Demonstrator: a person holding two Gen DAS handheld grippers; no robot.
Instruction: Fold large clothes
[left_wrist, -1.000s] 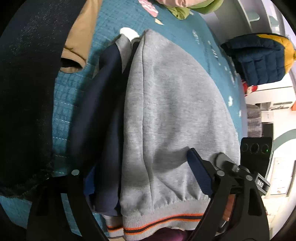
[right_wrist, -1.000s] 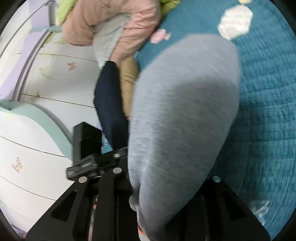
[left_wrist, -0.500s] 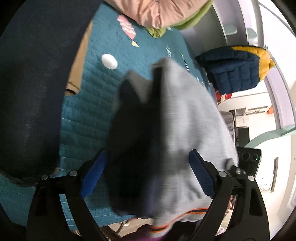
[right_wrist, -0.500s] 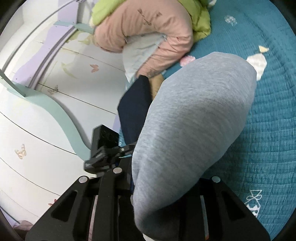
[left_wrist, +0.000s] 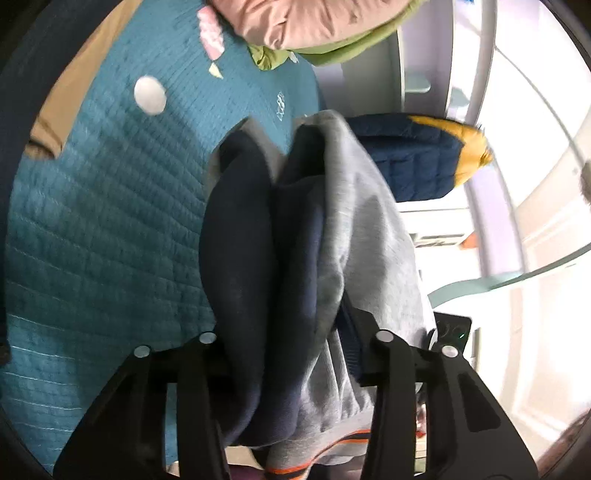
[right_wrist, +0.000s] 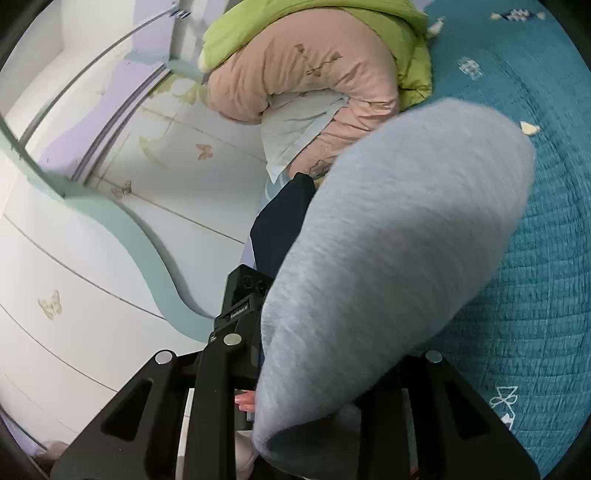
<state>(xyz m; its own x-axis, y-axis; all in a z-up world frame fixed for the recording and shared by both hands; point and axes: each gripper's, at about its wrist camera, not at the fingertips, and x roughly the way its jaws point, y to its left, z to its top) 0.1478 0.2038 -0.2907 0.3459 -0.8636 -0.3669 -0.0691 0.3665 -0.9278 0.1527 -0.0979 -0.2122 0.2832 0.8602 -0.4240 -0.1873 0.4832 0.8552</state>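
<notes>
Now: both your grippers, left gripper (left_wrist: 295, 354) and right gripper (right_wrist: 321, 369), clamp the sweatshirt (left_wrist: 365, 236) | risk: bunched layers slip over the bed (left_wrist: 103, 236), folding crooked

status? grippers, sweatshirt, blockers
Left gripper and right gripper both clamped on grey sweatshirt, lifted above teal quilt. Pink duvet ahead, apart.

A teal quilted bedspread (right_wrist: 535, 280) covers the bed. At its head lies a rolled pink duvet (right_wrist: 325, 74) against a lime-green one (right_wrist: 295, 26). A navy-and-yellow puffer jacket (left_wrist: 417, 158) sits beyond the bed's edge, and a tan garment (left_wrist: 59, 107) lies on the bedspread.
</notes>
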